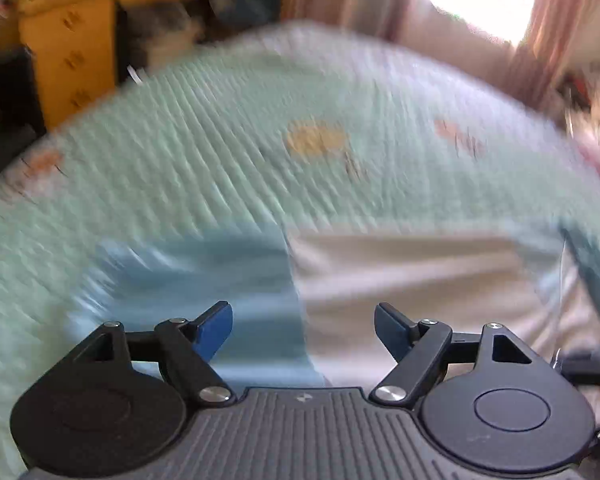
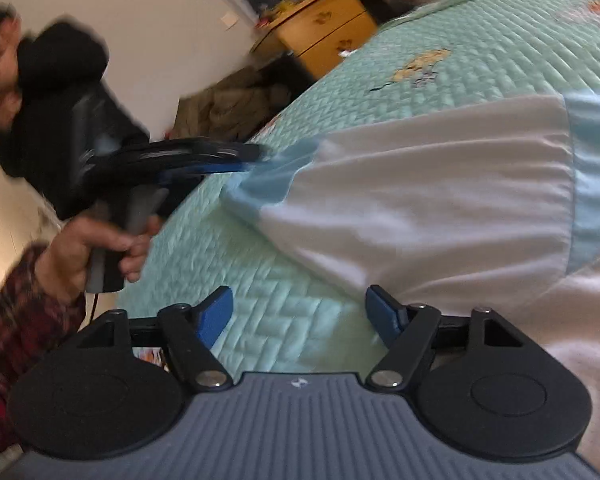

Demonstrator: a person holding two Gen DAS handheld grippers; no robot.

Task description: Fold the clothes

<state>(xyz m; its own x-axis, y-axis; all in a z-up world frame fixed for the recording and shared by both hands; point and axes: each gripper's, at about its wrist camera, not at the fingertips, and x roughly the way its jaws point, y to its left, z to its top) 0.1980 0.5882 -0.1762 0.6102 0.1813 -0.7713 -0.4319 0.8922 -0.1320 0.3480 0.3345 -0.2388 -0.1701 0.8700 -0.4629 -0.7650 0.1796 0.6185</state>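
The garment (image 2: pixel 440 200), white with light blue sleeves and trim, lies spread flat on the bed (image 2: pixel 260 292), which carries a mint-green quilted cover with small cartoon prints. In the right wrist view, one blue sleeve end reaches toward the bed's left edge, and the white body runs from there to the right side of the frame.

Left gripper (image 1: pixel 303 330): jaws apart, nothing between the blue pads. It hangs over the seam where the blue sleeve meets the white body. The left wrist view is blurred, so contact with the cloth cannot be judged. In the right wrist view this gripper is seen from the side, held by a hand (image 2: pixel 96 252) in a red plaid sleeve, with its tips at the blue sleeve end near the bed's edge.

Right gripper (image 2: pixel 299 318): jaws apart, nothing between the pads. It sits above bare quilt just beside the lower edge of the white cloth.

A yellow wooden cabinet (image 2: pixel 324 36) stands past the bed's far edge. A person in dark clothing (image 2: pixel 52 120) is near the wall.
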